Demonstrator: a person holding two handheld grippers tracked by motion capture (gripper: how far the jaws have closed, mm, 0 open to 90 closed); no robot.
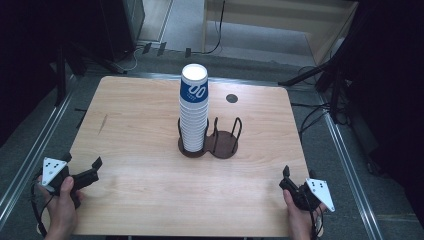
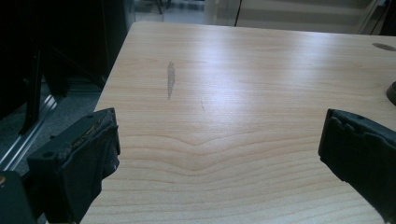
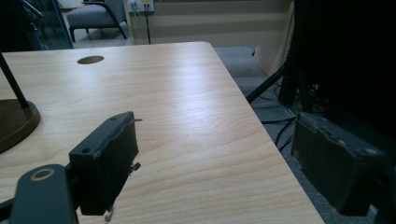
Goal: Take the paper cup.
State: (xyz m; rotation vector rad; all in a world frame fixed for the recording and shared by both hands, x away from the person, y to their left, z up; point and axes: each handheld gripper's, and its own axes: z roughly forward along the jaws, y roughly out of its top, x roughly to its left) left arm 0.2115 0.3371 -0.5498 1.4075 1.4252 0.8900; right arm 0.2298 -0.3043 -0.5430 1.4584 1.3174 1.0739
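A tall stack of paper cups (image 1: 194,107) stands upright in the left ring of a dark 2-ring holder (image 1: 210,142), near the middle of the wooden surface (image 1: 150,185). The top cup shows a white rim and a blue band with white marks. The holder's right ring, just beside the stack, has thin black posts rising around it. Behind and to the right of the holder, a small round hole (image 1: 231,98) sits in the surface.

The left gripper (image 1: 82,172) rests at the near left edge of the surface, well apart from the holder, held by the person's left hand (image 1: 62,210). Its grey 3-cornered plate (image 1: 52,170) faces up. In the left gripper view its 2 fingers (image 2: 74,163) stand wide apart and released, with bare wood and a dark streak (image 2: 170,79) between them.

The right gripper (image 1: 286,176) sits at the near right edge, also well apart from the holder, in the person's right hand (image 1: 299,217). In the right gripper view its fingers (image 3: 105,161) are released with a clear gap, nothing between them; 1 hangs over the wood and the other past the surface's edge, over the floor. The holder's base shows at the left edge of that view.
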